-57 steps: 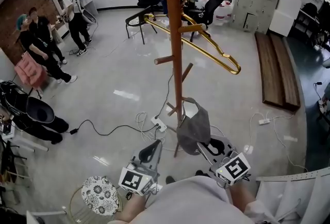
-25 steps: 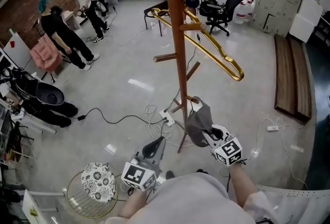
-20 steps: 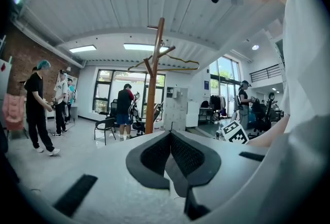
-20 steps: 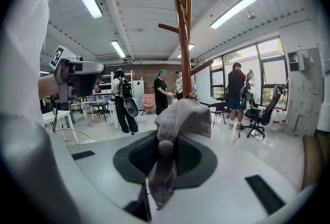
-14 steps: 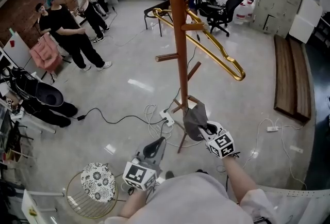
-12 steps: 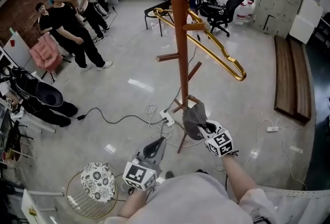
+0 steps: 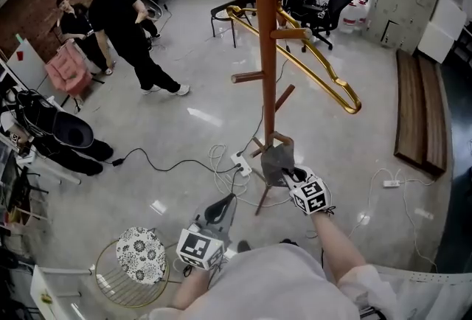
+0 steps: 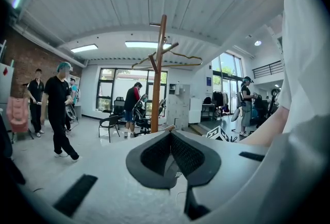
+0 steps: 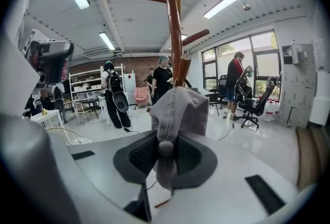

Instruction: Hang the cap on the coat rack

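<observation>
The coat rack [image 7: 264,53] stands on the floor straight ahead of you. The cap [image 7: 277,162] is at one of its low pegs, between the jaws of your right gripper [image 7: 286,172], just right of the pole. Your left gripper [image 7: 221,203] is nearer you, to the left and apart from the rack. A hanger [image 7: 318,69] hooked higher up reaches right. A round stool [image 7: 140,256] sits at your near left.
</observation>
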The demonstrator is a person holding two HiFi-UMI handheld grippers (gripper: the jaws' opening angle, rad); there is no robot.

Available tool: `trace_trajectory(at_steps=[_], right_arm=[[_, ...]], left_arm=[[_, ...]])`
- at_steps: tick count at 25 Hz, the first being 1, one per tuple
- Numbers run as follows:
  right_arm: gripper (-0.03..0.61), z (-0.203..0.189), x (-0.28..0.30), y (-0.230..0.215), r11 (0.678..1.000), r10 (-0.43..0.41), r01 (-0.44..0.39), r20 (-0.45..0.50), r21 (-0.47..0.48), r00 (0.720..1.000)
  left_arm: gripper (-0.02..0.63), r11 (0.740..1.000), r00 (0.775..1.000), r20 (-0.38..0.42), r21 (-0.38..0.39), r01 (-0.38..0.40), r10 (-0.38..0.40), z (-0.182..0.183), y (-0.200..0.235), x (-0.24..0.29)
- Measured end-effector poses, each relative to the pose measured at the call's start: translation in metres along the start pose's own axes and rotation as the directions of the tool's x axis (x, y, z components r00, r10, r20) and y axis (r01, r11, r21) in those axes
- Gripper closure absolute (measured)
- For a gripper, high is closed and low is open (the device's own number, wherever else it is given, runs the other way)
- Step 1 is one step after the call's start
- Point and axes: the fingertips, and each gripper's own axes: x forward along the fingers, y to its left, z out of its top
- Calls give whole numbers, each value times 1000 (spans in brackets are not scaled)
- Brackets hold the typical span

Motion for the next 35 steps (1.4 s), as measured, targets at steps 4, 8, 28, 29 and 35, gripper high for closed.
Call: trace_trajectory(at_steps=[4, 8, 28, 29, 35], right_arm=[[518, -6, 5, -4, 1000, -25, 25, -11, -6, 1000], [518, -4, 5, -5, 1000, -31, 31, 2, -2, 1000], [329, -6, -3, -12, 998, -63, 63, -11, 28, 998], [328, -4, -6, -12, 998, -62, 62, -5, 23, 998], [330, 10, -27, -15, 997, -74, 73, 45, 9, 996]], left_arm=[[604, 1000, 1000, -3, 16, 2, -2, -1, -2, -1], [604, 999, 1000, -14, 48, 2, -1, -3, -4, 1], [606, 999, 1000, -19, 44, 12, -11, -1, -6, 8], [604, 999, 1000, -18, 46, 13, -12, -1, -7, 8], [604, 998, 1000, -13, 54, 23, -22, -1, -8, 14]])
